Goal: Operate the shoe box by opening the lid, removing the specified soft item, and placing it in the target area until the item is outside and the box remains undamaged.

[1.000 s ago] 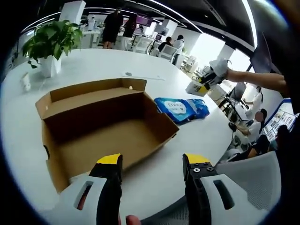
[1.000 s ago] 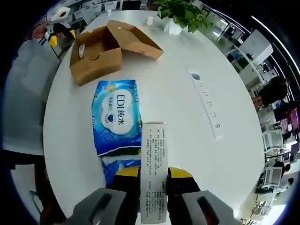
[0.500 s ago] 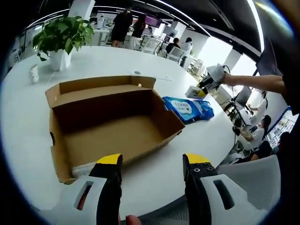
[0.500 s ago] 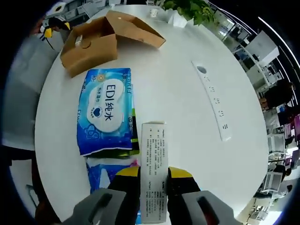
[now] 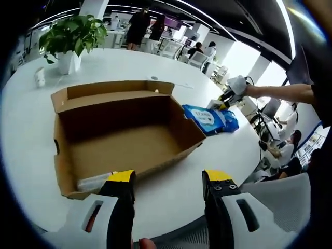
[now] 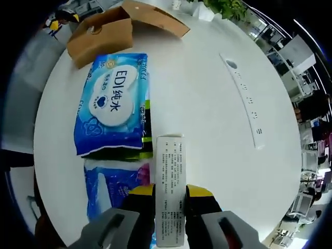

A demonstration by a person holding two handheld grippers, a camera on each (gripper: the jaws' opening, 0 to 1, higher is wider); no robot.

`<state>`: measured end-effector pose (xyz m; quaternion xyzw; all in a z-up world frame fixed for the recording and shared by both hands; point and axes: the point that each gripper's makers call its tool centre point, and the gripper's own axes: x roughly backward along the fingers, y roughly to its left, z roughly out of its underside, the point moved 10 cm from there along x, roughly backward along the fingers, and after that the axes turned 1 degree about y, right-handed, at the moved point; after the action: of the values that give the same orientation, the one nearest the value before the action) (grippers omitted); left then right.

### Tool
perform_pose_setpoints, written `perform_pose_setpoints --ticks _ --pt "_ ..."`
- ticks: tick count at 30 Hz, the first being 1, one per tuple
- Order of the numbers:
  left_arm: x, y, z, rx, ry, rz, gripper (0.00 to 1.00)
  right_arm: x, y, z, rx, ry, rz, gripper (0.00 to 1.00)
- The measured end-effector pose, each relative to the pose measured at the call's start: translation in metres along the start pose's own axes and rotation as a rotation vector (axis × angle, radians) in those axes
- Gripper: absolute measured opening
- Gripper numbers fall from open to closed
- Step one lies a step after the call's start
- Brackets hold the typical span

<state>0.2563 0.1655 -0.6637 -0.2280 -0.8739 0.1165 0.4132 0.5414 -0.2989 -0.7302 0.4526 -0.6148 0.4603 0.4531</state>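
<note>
Inside the open shoe box (image 5: pixel 124 140) — one clear-wrapped item (image 5: pixel 96 181), near corner.

the open shoe box (image 5: pixel 124 137) sits on the worktop (image 5: pixel 171 199) close to its near edge in the left gripper view, its lid folded back on the far side, and a wrapped item (image 5: pixel 95 181) lies in the box's near left corner. beyond the box, toward the worktop's far left edge, stands a potted plant (image 5: pixel 72 39). to the right of the box, apart from it, lie the wipes packs (image 5: pixel 210 118), near the right edge. in the right gripper view a power strip (image 6: pixel 245 98) lies to the right of the upper wipes pack (image 6: pixel 114 104), well apart, and a second pack (image 6: pixel 111 192) lies just below it.
</note>
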Motion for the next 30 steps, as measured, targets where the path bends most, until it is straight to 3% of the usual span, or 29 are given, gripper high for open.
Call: perform_pose_setpoints --ticks 30 --pt "-0.001 -0.001 0.002 0.011 -0.002 -0.007 0.53 -0.006 -0.003 0.016 0.063 0.048 -0.052 0.17"
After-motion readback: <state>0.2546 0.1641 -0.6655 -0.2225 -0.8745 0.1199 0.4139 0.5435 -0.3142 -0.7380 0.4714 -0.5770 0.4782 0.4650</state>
